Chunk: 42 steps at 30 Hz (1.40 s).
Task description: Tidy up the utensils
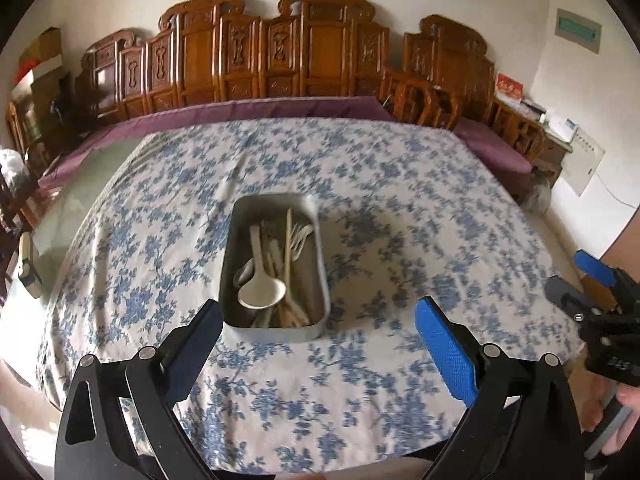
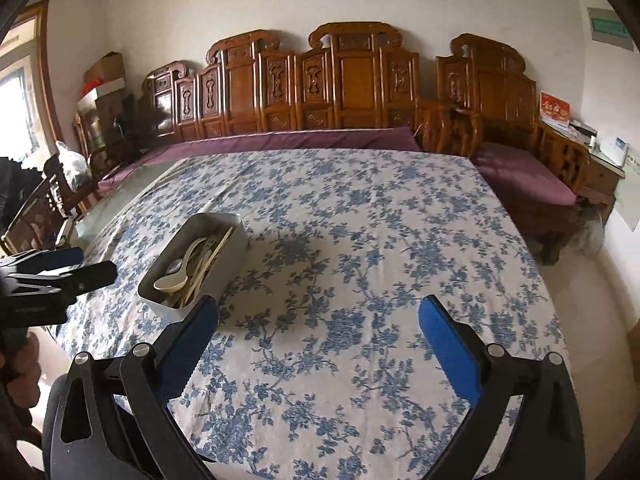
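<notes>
Both hand-held grippers are spread wide and carry nothing: your left hand-held gripper (image 1: 318, 344) hangs over the near edge of the bench (image 1: 400, 208), and your right hand-held gripper (image 2: 320, 342) hangs beside it, over bare flowered cloth. Nothing sits between either pair of fingers.

Task item: the grey tray (image 1: 234, 280) stands on the bench, just ahead of the left fingers. It holds the cream spoon (image 1: 262, 290), bowl toward you, plus pale chopsticks (image 1: 288, 248) and what look like forks, all lying lengthwise. No loose utensil shows on the cloth in either view, so the sorting looks finished or close to it.

Judgement on the step in hand: you appear to be clear of the tray. Keep both sets of fingers spread and above the rim so you do not clip it. Scan the cloth once for any stray piece hidden by the fingers.

Surroundings: a carved wooden sofa (image 1: 280, 48) with a purple cushion runs behind the bench, well apart from the tray. A small object (image 1: 28, 268) lies at the bench's left edge; I cannot tell what it is. Nothing stands between you and the tray.
</notes>
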Each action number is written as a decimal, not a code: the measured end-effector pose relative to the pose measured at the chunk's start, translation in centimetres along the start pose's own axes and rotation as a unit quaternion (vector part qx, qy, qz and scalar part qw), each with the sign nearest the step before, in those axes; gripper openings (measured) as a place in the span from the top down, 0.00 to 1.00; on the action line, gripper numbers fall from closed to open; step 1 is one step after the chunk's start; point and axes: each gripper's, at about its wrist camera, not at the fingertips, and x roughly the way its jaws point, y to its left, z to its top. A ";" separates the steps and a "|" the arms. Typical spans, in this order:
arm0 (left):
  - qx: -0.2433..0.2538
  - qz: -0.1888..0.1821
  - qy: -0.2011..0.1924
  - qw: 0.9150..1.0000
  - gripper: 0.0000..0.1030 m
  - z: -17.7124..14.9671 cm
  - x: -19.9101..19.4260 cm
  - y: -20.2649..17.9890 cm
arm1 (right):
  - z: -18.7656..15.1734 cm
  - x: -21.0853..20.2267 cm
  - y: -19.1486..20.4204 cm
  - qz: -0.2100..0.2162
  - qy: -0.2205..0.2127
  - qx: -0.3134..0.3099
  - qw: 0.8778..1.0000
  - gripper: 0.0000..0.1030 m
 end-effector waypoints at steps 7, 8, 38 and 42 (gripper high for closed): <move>0.014 0.000 -0.036 0.999 0.09 0.6 -4.0 -2.2 | 0.7 -3.0 -0.4 -0.004 -0.027 0.007 1.000 0.02; 0.013 -0.001 -0.042 0.999 0.09 0.8 -4.7 -2.4 | 0.9 -3.5 -0.3 -0.005 -0.032 0.006 0.999 0.02; 0.007 0.034 -0.194 0.980 0.07 2.1 -19.0 -2.3 | 4.9 -18.0 3.4 -0.016 -0.203 -0.002 0.979 0.02; 0.006 0.033 -0.193 0.981 0.07 2.0 -18.9 -2.4 | 4.8 -18.0 3.4 -0.017 -0.203 -0.003 0.979 0.02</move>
